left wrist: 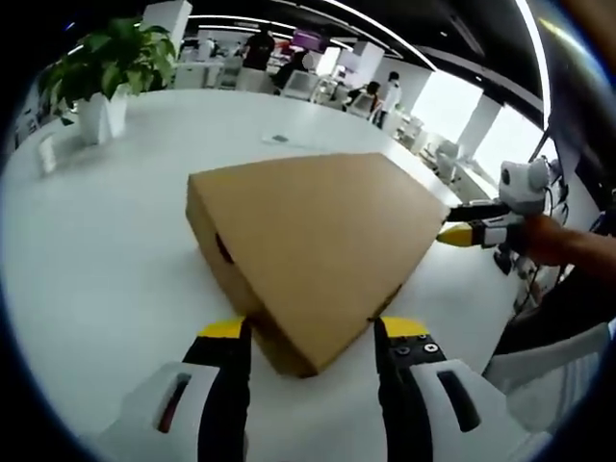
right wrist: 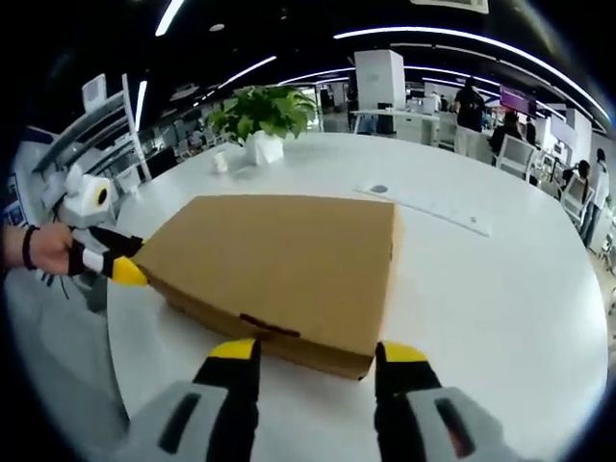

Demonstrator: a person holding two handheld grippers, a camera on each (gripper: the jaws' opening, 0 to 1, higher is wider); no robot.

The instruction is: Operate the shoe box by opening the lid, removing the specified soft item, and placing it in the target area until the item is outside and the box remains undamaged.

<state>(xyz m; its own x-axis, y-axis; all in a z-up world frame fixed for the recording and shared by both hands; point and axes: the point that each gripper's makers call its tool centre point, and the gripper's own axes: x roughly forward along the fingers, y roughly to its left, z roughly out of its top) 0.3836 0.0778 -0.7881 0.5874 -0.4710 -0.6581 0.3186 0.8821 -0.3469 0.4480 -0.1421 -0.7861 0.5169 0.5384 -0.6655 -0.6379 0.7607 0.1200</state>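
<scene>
Left gripper view: plain unlabelled shoe box (left wrist: 318,241) shut; both tools (left wrist: 313,332) (right wrist: 313,351) apart at its corners.

left gripper (left wrist: 313,339): had black jaws capped with yellow tips, on white housings with dark slots
right gripper (right wrist: 318,358): showed black jaws, yellow tips, grey-white housings
hand (right wrist: 50,249): wore a dark wristband
</scene>
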